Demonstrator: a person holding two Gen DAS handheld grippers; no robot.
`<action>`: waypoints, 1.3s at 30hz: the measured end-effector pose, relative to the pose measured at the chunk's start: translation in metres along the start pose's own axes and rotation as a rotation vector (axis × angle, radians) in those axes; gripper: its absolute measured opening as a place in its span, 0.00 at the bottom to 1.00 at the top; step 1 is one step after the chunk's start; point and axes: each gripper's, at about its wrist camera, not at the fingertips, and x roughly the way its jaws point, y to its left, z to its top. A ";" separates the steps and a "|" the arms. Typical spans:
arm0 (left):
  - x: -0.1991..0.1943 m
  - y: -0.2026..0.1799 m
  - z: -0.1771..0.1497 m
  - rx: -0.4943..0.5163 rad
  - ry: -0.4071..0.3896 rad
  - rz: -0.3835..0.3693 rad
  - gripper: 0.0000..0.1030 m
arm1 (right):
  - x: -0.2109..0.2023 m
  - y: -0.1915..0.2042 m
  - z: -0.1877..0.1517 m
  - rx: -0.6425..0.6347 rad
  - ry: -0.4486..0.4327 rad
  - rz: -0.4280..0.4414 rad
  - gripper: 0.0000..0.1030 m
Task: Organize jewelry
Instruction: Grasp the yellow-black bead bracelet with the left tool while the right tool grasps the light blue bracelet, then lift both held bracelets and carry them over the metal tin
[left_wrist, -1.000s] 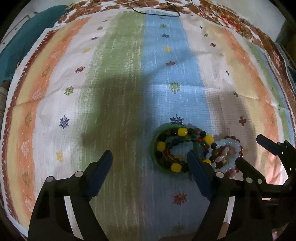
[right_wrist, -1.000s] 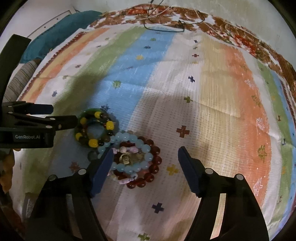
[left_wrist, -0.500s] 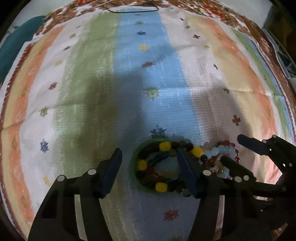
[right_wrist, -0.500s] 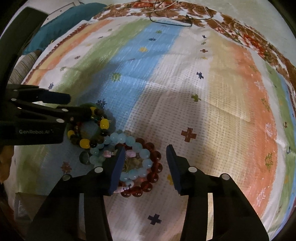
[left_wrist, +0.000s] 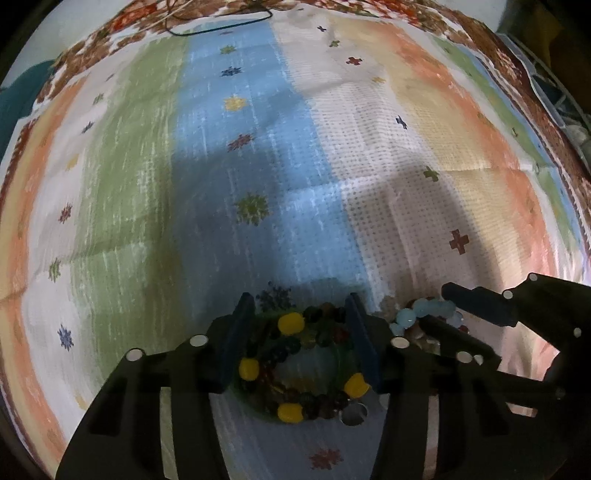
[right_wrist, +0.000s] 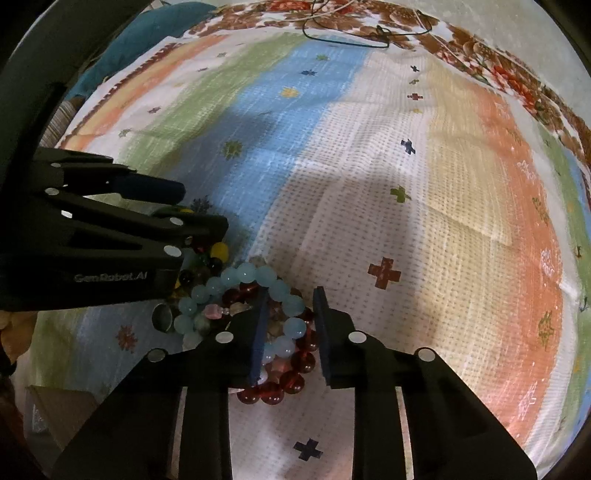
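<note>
My right gripper (right_wrist: 290, 332) has just been closing, its flat blue pads now narrow around glossy round pale-blue and dark-red beads of the stacked bracelets (right_wrist: 280, 325), though I cannot tell if they press. My left gripper (left_wrist: 301, 332) has also been closing, half open astride the green bangle (left_wrist: 258, 402) ringed with yellow and dark beads. Both piles lie touching on the woven, striped cloth (right_wrist: 406, 184).
</note>
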 end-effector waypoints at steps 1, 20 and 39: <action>0.000 0.002 0.001 0.001 -0.001 0.001 0.40 | 0.001 0.000 0.000 -0.006 0.005 -0.008 0.19; -0.019 0.023 -0.002 -0.055 -0.019 -0.007 0.11 | -0.011 -0.007 0.001 0.040 -0.009 0.015 0.12; -0.083 0.008 -0.026 -0.047 -0.099 -0.017 0.11 | -0.058 -0.002 -0.003 0.101 -0.088 -0.012 0.12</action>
